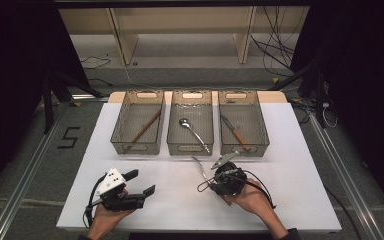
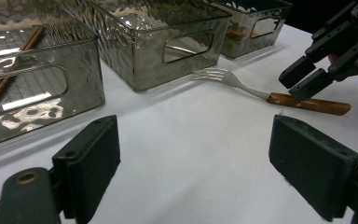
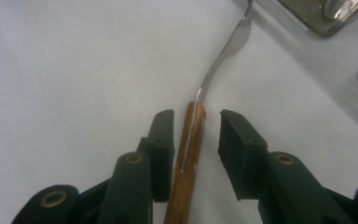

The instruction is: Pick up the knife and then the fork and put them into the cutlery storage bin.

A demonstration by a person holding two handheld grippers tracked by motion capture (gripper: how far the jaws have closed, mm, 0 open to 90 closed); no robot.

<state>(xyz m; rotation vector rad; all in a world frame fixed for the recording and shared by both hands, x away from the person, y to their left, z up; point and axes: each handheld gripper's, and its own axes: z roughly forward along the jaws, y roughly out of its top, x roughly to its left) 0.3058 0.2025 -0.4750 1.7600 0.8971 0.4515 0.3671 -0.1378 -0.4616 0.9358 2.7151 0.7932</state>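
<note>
On the white table (image 1: 290, 165), we are picking up the fork (image 3: 189, 144).
Our right gripper (image 3: 196, 135) straddles its wooden handle, pads not yet pinching; next, close fully, then lift. Left gripper (image 2: 191, 154) waits spread.

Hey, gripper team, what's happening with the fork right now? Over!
Right gripper straddles fork handle, pads not yet pressing. Left gripper open, holding nothing. Fork flat on table, near middle bin. Nothing in the way.

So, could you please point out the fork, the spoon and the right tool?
fork (image 2: 307, 103): left gripper view, wooden handle.
spoon (image 1: 184, 122): high view, bowl, in the middle bin.
right tool (image 3: 196, 135): right gripper view, between its fingertips.
</note>
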